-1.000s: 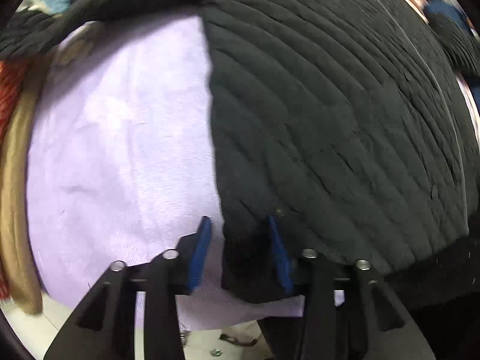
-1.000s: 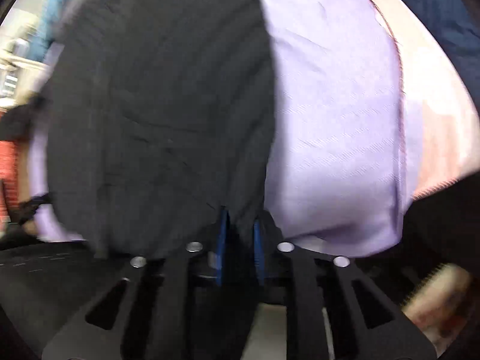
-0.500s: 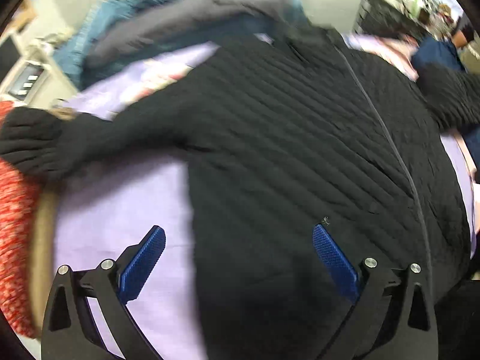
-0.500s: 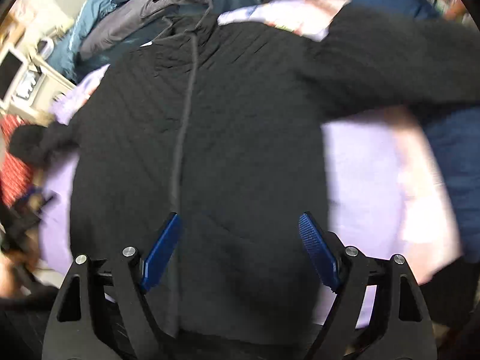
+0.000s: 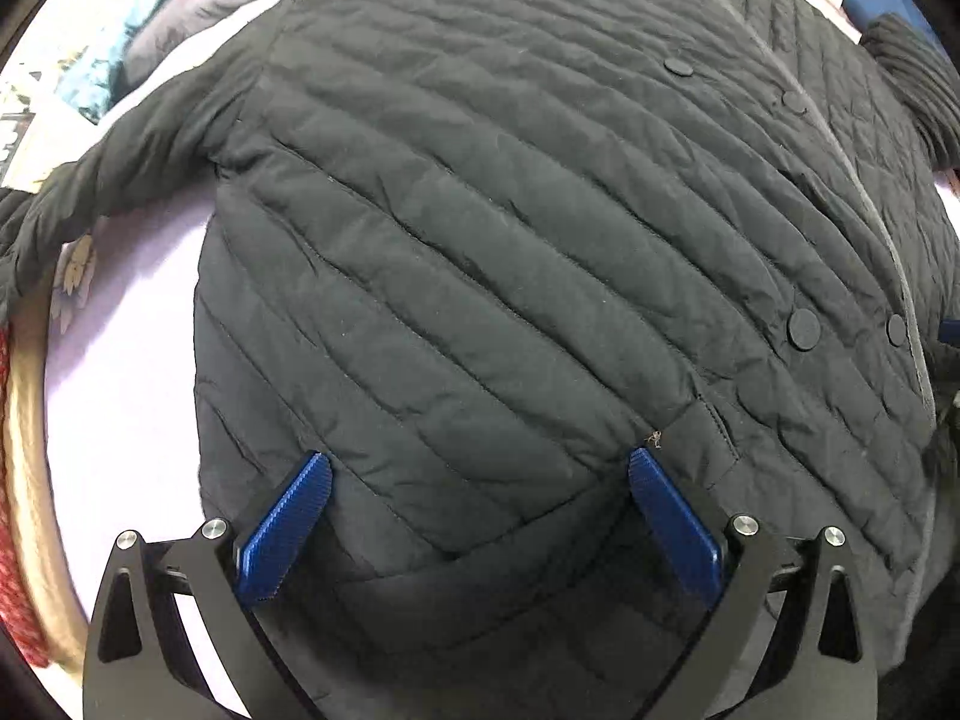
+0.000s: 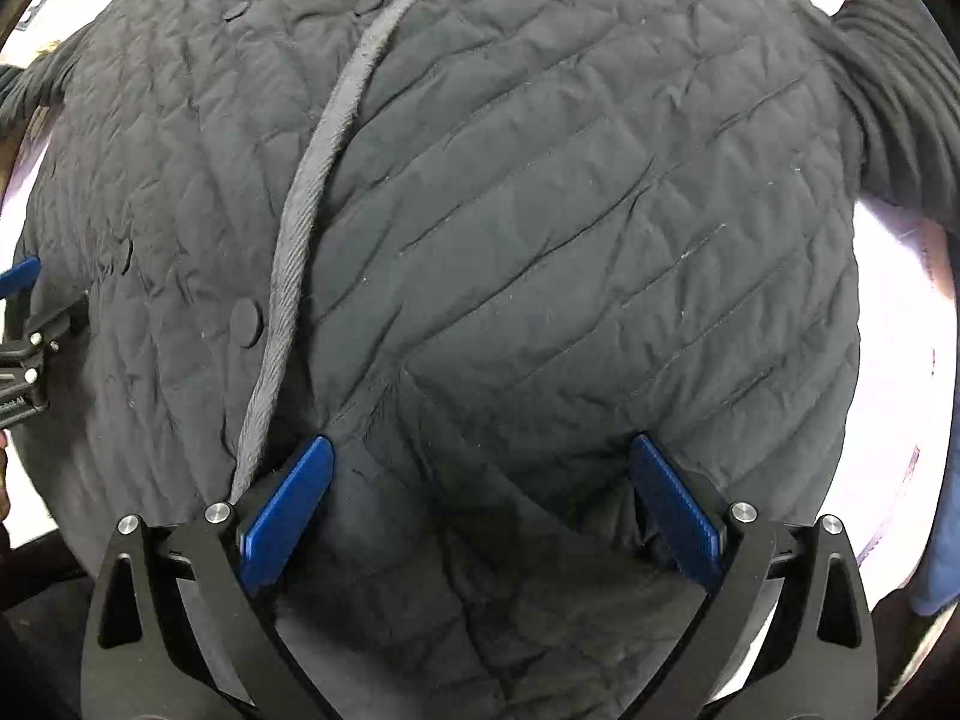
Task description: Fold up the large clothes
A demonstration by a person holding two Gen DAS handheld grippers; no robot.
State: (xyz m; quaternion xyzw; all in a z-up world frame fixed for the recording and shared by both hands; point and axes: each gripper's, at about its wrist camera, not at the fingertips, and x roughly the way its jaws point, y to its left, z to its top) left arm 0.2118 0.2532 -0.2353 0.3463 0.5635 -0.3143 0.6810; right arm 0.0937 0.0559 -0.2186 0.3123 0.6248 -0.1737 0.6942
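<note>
Right tool [image 6: 480, 474], jaws opening, hangs over the jacket [image 6: 540, 210].

No readable text, labels, brands or numbers in either wrist view.
</note>
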